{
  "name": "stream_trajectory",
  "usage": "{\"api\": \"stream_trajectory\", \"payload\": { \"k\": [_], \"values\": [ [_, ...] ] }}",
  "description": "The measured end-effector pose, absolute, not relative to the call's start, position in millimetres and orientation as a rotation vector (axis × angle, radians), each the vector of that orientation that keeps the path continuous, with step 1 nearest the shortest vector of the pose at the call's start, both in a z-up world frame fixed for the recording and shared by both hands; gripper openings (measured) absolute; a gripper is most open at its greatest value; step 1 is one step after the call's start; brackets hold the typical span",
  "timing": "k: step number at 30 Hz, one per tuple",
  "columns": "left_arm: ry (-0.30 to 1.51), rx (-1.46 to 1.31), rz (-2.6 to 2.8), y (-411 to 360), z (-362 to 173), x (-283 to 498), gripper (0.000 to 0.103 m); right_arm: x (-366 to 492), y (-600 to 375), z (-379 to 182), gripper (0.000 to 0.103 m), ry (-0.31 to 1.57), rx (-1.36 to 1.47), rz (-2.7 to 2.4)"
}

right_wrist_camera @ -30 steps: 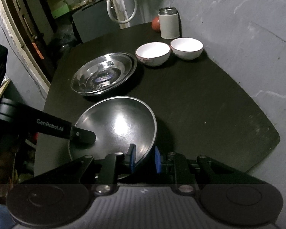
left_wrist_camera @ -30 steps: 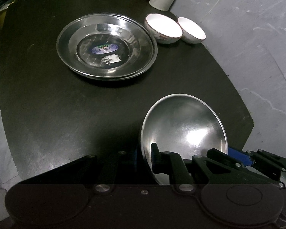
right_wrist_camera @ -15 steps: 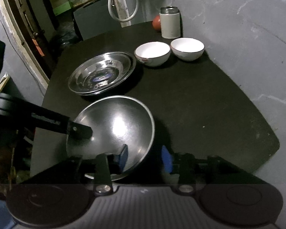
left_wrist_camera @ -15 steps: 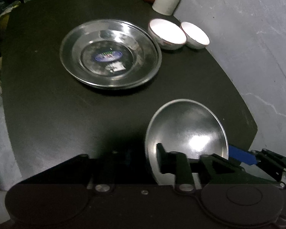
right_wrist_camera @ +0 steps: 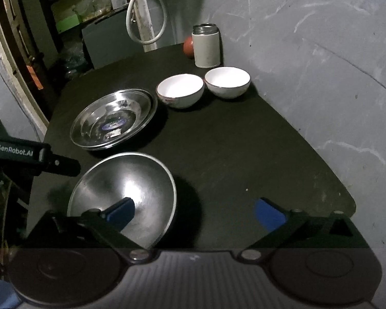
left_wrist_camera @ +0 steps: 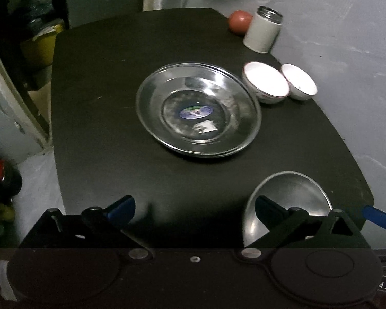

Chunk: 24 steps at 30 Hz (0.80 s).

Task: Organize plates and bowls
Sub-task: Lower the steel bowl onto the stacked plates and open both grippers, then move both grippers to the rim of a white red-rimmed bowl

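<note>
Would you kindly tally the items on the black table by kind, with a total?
Steel bowl: 1
Steel plate stack: 1 (plate count unclear)
White bowls: 2
Canister: 1
Red round fruit: 1
Total: 6

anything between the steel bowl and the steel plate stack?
Nothing: bare black table separates steel bowl from steel plate stack, clearest in right wrist view.

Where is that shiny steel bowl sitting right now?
The steel bowl sits on the near part of the black table, in front of the stacked steel plates; the open right gripper has one finger over it.
</note>
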<state>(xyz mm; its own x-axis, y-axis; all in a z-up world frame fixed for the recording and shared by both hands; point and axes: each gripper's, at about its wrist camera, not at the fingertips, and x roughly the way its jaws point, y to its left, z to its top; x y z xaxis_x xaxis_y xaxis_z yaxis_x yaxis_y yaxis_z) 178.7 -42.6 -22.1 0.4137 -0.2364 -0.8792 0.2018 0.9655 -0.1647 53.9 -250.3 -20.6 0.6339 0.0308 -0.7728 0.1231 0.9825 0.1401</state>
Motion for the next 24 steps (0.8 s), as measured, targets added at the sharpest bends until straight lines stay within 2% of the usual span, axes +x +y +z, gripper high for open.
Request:
{"api": "stream_trajectory", "payload": {
  "k": [13,24],
  "values": [
    [1.017,-0.108,-0.31,-36.4,-8.2,202.9,0.102,76.8,-261.5,-25.0,0.103,0.823,0.241,-0.042],
    [0.941,-0.012,-0.344,-73.8,1.1,281.3,0.102,122.6,-295.8,-39.0,0.103,0.789,0.391,-0.075]
  ]
}}
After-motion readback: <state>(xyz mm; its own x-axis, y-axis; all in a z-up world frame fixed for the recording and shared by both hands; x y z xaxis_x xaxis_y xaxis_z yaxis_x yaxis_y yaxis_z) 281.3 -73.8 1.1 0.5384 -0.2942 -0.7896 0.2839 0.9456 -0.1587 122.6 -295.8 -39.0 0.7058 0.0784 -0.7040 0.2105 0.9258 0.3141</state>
